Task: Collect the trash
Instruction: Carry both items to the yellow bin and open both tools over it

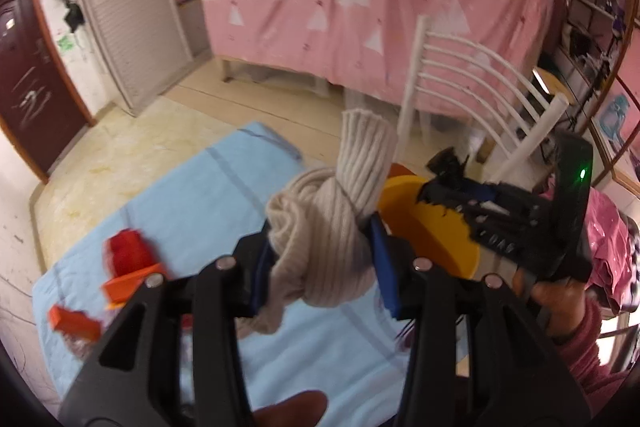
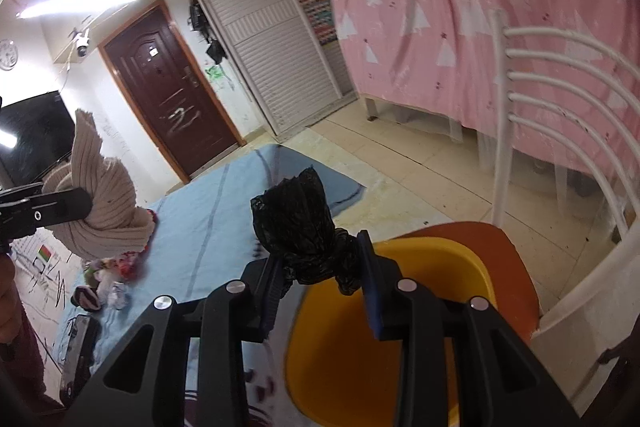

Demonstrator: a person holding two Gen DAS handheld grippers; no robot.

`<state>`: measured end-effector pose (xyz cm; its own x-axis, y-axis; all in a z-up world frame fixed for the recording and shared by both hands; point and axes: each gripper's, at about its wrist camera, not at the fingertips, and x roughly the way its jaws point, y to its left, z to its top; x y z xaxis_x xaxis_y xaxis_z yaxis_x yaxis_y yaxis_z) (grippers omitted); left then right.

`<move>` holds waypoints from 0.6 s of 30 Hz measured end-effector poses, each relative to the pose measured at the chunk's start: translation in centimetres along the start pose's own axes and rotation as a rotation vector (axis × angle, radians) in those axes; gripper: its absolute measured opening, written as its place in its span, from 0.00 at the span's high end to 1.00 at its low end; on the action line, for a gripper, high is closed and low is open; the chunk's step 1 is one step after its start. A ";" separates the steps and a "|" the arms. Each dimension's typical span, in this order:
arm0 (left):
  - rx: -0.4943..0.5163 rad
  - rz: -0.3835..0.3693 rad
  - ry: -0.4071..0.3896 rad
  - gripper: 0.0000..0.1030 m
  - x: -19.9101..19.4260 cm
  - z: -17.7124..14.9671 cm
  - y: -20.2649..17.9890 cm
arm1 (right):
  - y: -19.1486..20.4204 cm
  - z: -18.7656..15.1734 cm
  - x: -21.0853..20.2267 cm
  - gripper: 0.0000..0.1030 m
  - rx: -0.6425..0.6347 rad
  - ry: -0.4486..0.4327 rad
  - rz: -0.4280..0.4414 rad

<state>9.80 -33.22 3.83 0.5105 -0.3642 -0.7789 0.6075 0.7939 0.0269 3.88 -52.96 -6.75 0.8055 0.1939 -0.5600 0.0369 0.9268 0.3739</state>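
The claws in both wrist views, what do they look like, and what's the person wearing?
Both claws, left claw and right claw, are black angular frames with silver rivets and blue pads. The right one's body carries a green light. The sleeve is pink.

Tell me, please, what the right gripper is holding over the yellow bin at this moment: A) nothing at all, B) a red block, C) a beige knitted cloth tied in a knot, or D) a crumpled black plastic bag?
D: in the right wrist view the right gripper is clamped on a crumpled black plastic bag just above the yellow bin, while the beige knitted cloth sits in the left gripper.
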 end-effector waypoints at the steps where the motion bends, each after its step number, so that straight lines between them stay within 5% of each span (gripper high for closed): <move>1: 0.007 -0.008 0.014 0.59 0.9 0.6 -0.9 | -0.7 -0.3 0.0 0.73 0.013 0.004 -0.004; 9: 0.026 -0.040 0.107 0.54 6.1 3.5 -4.9 | -4.2 -0.8 0.2 0.67 0.089 0.010 0.000; 11: 0.031 -0.044 0.107 0.48 6.4 3.9 -5.4 | -4.6 -0.8 0.1 0.58 0.103 0.005 -0.004; 13: 0.035 -0.047 0.102 0.39 6.4 4.3 -5.9 | -4.6 -0.6 -0.2 0.37 0.113 0.000 -0.007; 18: 0.042 -0.037 0.071 0.39 4.9 4.5 -6.1 | -4.3 -0.6 -0.5 0.33 0.114 -0.012 -0.002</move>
<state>11.34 -42.07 2.63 0.4441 -0.3560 -0.8223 0.6506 0.7591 0.0227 3.00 -56.84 -8.53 0.8124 0.1872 -0.5522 0.1049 0.8847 0.4543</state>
